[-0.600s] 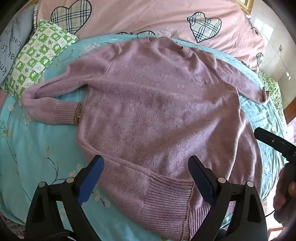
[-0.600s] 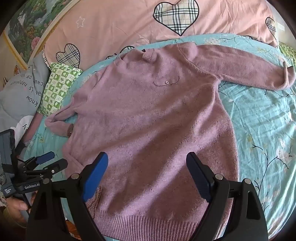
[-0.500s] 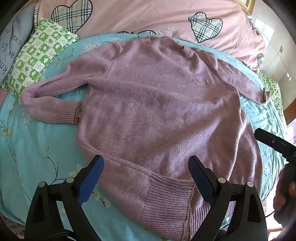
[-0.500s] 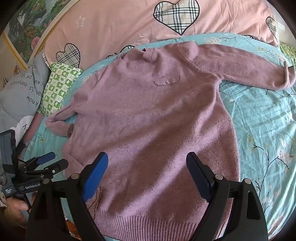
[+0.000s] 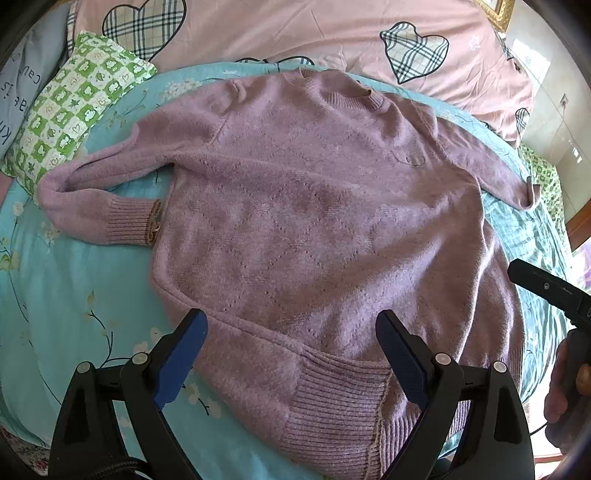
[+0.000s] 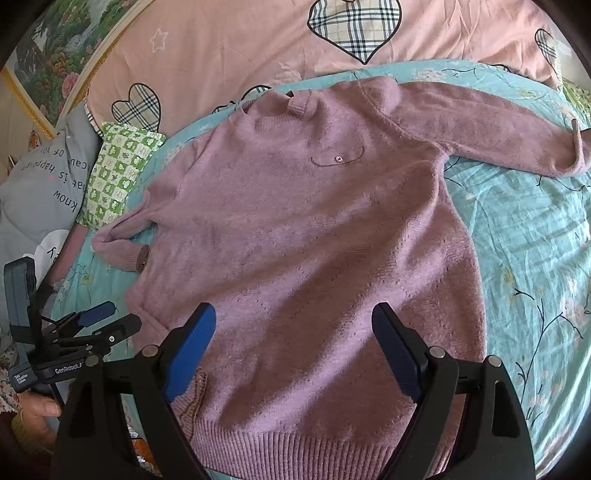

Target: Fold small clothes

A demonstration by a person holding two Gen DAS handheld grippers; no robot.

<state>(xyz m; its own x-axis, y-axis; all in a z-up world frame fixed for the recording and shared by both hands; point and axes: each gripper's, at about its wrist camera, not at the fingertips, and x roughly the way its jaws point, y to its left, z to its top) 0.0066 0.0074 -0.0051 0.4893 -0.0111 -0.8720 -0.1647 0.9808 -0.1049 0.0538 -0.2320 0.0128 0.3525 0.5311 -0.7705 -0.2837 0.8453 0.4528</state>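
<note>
A mauve knitted sweater (image 5: 314,221) lies spread flat, front up, on a turquoise floral bedsheet (image 5: 74,295); it also shows in the right wrist view (image 6: 303,240). Its left sleeve (image 5: 107,199) is bent back, with the cuff beside the body. Its right sleeve (image 6: 498,125) stretches out straight. My left gripper (image 5: 291,332) is open and empty above the hem's left part. My right gripper (image 6: 293,328) is open and empty above the lower middle of the sweater. Each gripper shows at the edge of the other's view, the right one (image 5: 546,291) and the left one (image 6: 96,325).
A pink quilt with plaid hearts (image 5: 295,33) lies beyond the sweater. A green checked pillow (image 5: 74,99) and a grey lettered cushion (image 6: 40,192) lie at the left. The bed's near edge runs just under the hem.
Both views have shifted very slightly; the sweater sits a touch lower in the frames. The sweater itself has not moved, and both grippers stay open.
</note>
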